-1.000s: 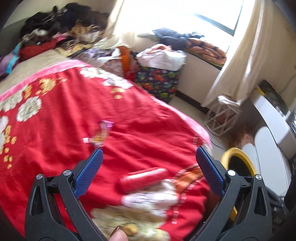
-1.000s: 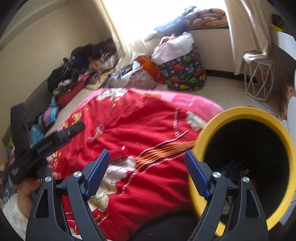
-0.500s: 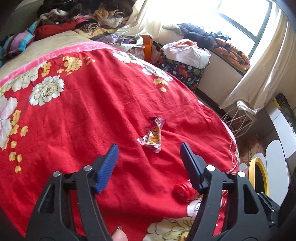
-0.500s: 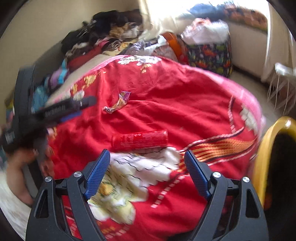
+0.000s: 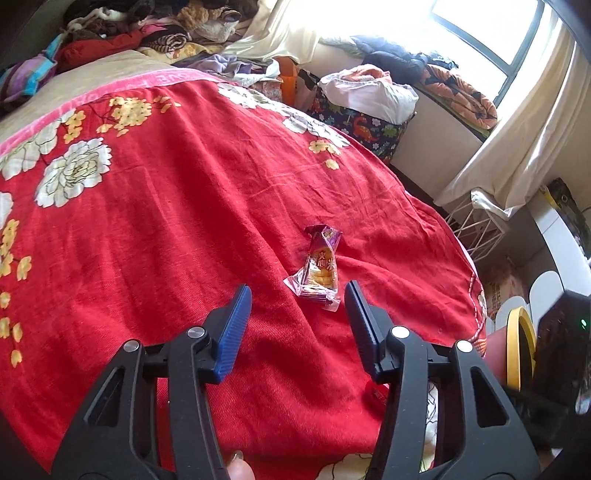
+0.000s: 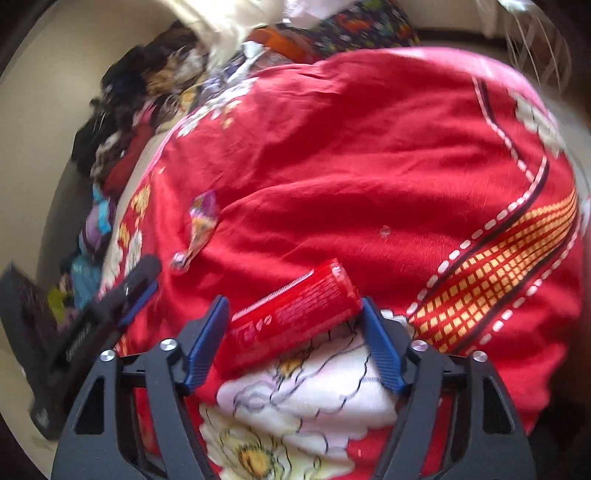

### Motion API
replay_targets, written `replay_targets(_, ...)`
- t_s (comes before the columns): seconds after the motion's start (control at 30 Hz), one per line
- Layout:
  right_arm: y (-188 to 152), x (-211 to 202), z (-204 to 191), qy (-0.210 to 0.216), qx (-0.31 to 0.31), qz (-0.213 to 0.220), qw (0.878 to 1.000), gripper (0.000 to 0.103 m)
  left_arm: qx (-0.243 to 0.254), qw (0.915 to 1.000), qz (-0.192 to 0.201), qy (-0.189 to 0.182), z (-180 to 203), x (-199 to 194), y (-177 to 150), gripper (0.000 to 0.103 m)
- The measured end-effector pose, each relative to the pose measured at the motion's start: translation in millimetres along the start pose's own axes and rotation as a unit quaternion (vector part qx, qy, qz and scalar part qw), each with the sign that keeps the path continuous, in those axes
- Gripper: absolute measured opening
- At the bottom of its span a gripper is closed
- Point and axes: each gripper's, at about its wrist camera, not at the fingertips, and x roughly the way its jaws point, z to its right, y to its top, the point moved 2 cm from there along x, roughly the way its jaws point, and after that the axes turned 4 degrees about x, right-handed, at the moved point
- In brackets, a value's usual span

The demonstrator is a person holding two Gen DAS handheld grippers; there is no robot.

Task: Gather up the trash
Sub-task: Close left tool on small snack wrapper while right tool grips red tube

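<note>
Across the bed (image 5: 166, 206), a red blanket (image 6: 369, 147) with big white and yellow flowers is spread nearly flat, which leaves the two bits of trash lying in plain sight and easy to reach. Past the bed's right edge a yellow-rimmed bin (image 5: 517, 347) stands on the floor, near enough, I'd judge, to take whatever gets picked up. Heaped clothes (image 5: 155, 29) crowd the head end, well away from the work.

A red tube (image 6: 295, 310) lies slantwise on a white flower close to the near edge. The right tongs (image 6: 291, 332) sit down over it, one blue pad at each end, and they are closing; the right pad seems to touch the cap end, though I see no firm squeeze yet. Taking it lengthwise probably suits the way it lies.

Towards the middle of the bed a small snack wrapper (image 5: 321, 269) rests crinkled on the blanket. The left tongs (image 5: 297, 306) hover just short of it, narrowing and still empty, pads lined up either side of its near end.
</note>
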Motion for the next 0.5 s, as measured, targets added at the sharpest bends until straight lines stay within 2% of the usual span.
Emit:
replay_targets(0.03,4,1,3,0.003,0.009,0.000,1.000,0.058,0.001,1.0000,0.000,-0.001,1,2,1,0.045)
replay_targets(0.07,7,3,5,0.008,0.015,-0.002,1.000,0.048,0.003,1.0000,0.000,-0.002,1,3,2,0.045)
replay_targets(0.17,16,2,9,0.024,0.017,-0.006,1.000,0.042,0.013,0.9999,0.001,-0.003,7,8,7,0.045)
replay_targets(0.3,23,-16,12,0.029,-0.001,0.021,0.999,0.038,0.040,0.9992,-0.002,-0.005,19,20,13,0.045)
replay_targets(0.43,25,-38,17,0.027,-0.020,0.043,0.999,0.036,0.044,0.9986,-0.029,0.004,23,42,14,0.043)
replay_targets(0.5,24,-47,17,0.023,-0.036,0.052,0.998,0.035,0.038,0.9985,-0.040,0.009,22,51,12,0.037)
